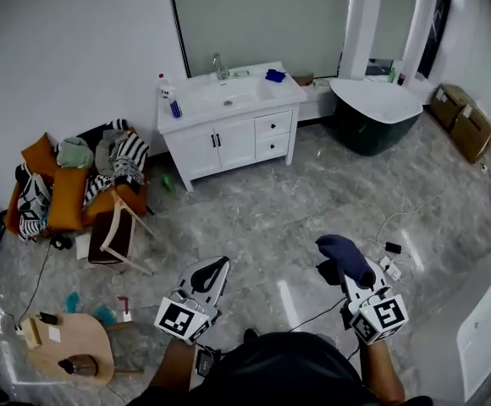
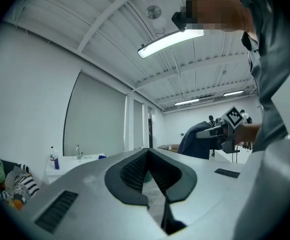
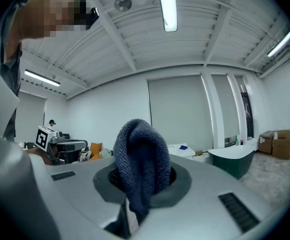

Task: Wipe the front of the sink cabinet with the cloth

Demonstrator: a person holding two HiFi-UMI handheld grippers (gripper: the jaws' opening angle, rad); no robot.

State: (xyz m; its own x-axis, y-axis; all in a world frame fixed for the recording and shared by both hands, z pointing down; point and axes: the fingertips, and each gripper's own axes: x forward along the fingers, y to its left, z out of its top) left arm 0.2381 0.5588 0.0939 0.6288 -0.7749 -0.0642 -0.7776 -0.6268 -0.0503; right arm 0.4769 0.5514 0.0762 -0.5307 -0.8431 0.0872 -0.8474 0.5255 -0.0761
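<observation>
Right hand-held gripper (image 1: 337,254) is closed on the cloth (image 1: 344,257). In its own view the dark blue knit cloth (image 3: 141,166) stands bunched up between the jaws, with a fold hanging down through the gap, so the right hand-held gripper (image 3: 142,184) has a firm hold of it. The left hand-held gripper (image 1: 212,274) hangs beside it at the near edge of the scene. Its jaws are drawn together at the tips with nothing between them, and only floor shows through the hollow behind the pads of the left hand-held gripper (image 2: 147,176).

The sink cabinet (image 1: 233,142) stands at the far wall, left of the dark green bathtub (image 1: 372,112) and right of a pile of clothes (image 1: 76,180). A wide stretch of grey marble floor (image 1: 313,201) lies between it and both grippers, so the cloth is well apart from the cabinet. The white doors (image 1: 216,146) and drawers (image 1: 273,134) face the person and nothing stands in front of them.

As I judge it, only the first part is done: the cloth is picked up and held ready. No wiping has begun. What is left is to cross the floor, bring the cloth against the cabinet front and pass it over the doors and drawers.
</observation>
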